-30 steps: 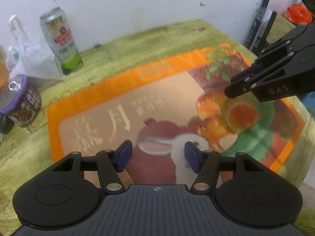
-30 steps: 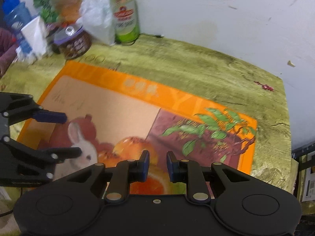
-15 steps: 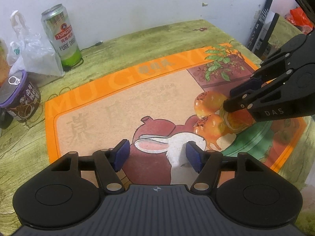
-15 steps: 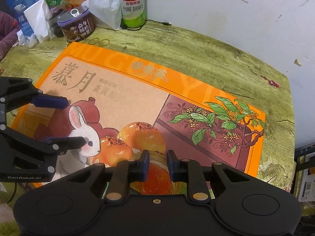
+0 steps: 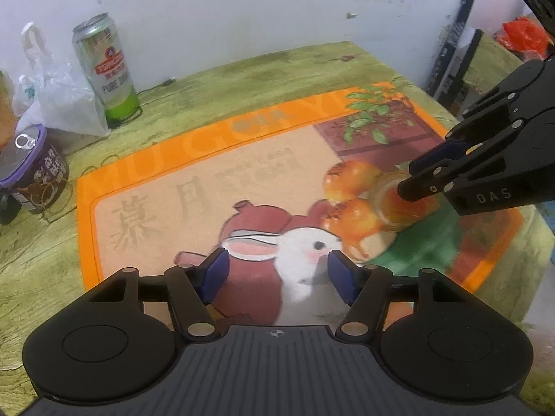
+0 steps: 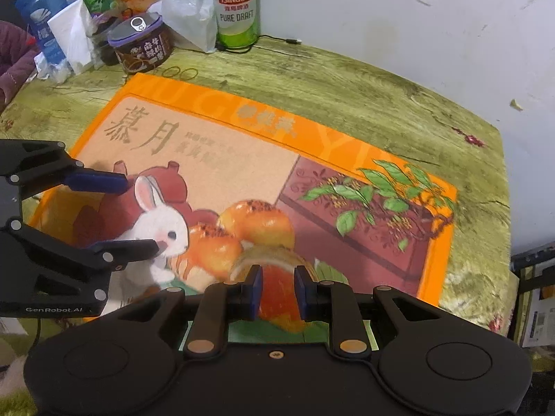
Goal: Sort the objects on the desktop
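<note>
The box (image 5: 208, 180) lies flat on the desk (image 5: 277, 66), printed lid up, filling most of its middle. Its long axis runs left to right, roughly along the far wall. The title reads upright from the near side, so its top edge faces the wall.

Over the last second both views have closed in on the lid. The print has grown larger and sharper, so we judge both tools to have come down towards the box. That suggests the box is the thing being handled now, though neither tool touches it yet.

The left tool (image 5: 277, 274) hangs over the rabbit near the left end, spread wide and empty. The right tool (image 6: 277, 291) hangs over the printed pastries to the right, with only a narrow gap between its pads, and nothing in it.

At the far left stand a can (image 5: 107, 69), a bag (image 5: 66, 104) and a tub (image 5: 34, 173), clear of the box.
</note>
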Tool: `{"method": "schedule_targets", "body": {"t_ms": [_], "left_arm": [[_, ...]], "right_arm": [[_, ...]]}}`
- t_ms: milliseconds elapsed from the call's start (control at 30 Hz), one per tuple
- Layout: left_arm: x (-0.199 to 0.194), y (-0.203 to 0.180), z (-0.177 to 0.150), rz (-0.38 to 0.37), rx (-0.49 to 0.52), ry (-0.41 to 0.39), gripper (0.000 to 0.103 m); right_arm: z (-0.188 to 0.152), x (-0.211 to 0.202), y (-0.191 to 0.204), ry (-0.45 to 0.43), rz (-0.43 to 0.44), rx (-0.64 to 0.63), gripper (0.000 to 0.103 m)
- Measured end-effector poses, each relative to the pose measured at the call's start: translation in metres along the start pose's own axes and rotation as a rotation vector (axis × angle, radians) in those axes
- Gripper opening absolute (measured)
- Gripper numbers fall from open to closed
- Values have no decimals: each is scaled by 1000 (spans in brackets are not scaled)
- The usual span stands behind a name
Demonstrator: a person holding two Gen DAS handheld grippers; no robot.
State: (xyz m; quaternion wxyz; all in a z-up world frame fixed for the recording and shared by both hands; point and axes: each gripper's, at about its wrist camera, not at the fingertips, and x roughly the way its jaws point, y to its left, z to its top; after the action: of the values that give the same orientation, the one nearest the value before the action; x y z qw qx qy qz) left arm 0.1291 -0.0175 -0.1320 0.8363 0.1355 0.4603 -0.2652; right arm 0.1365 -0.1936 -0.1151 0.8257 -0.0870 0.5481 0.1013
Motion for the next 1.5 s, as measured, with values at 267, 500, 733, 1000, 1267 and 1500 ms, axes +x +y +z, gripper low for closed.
{"method": "schedule_targets", "body": {"t_ms": [267,500,733,1000,1267,1500], "left_arm": [[-9,-28,-9,-19,94,1,64],[-1,-33,-16,-38,98,33,65],[2,-31,-15,-45,74,31,68],[4,-34,-13,-45,82,21,70],[4,-37,-11,-35,89,22,70],[6,-38,-10,-17,81,8,68]], "right_arm": [[-23,-2,5,66,-2,21,20],[-27,3,13,106,-20,11,20],[-24,6,14,125,-24,12,20],[-21,8,15,145,-28,5,20],[-21,8,14,144,-24,19,21],[-26,6,12,114,-8,3,21]]}}
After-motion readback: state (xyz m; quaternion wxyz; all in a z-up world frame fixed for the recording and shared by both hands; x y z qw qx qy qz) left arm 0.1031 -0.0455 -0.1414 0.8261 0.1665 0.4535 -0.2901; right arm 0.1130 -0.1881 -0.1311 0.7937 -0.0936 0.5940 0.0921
